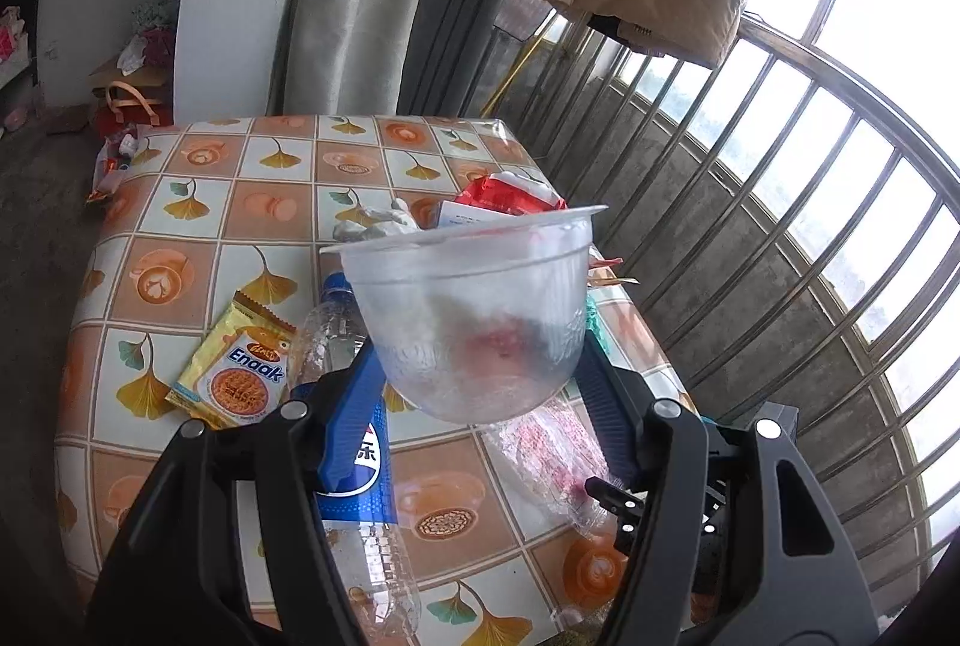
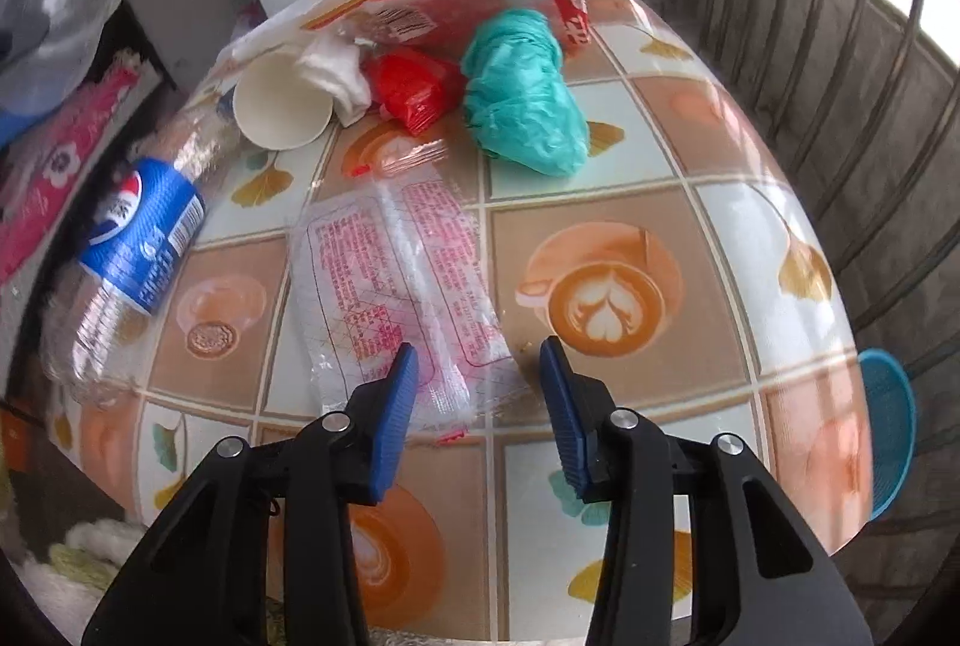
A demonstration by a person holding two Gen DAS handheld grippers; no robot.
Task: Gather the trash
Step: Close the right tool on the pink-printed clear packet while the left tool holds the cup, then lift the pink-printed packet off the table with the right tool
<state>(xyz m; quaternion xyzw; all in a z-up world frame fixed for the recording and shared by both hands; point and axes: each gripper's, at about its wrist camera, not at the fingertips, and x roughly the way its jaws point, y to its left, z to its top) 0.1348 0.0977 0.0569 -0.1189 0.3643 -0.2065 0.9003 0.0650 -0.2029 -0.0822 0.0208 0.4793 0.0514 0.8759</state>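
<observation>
Litter covers my bench (image 2: pixel 750 238), and I judge the collecting only partly done. My left gripper (image 1: pixel 480 376) has its jaws clamped on a clear plastic bowl (image 1: pixel 474 310), held upright above the cloth; it looks thin and springy, so a hard squeeze would likely buckle the wall. My right gripper (image 2: pixel 474 394) hovers with its jaws partly apart and nothing pressed between them, right over the clear printed wrapper (image 2: pixel 396 292), which lies flat at about 11 o'clock from the fingertips. That film should weigh almost nothing, slide easily on the glossy cloth and crumple at a touch; I would pinch its raised, wrinkled near edge, not the flat middle. Further out, at 12 o'clock, sit a teal plastic bag (image 2: pixel 528 105), a red wrapper (image 2: pixel 420 93) and a tipped paper cup (image 2: pixel 282 105), all soft or crushable. The Pepsi bottle (image 2: pixel 138 238) lies at 10 o'clock, empty, round and liable to roll.
</observation>
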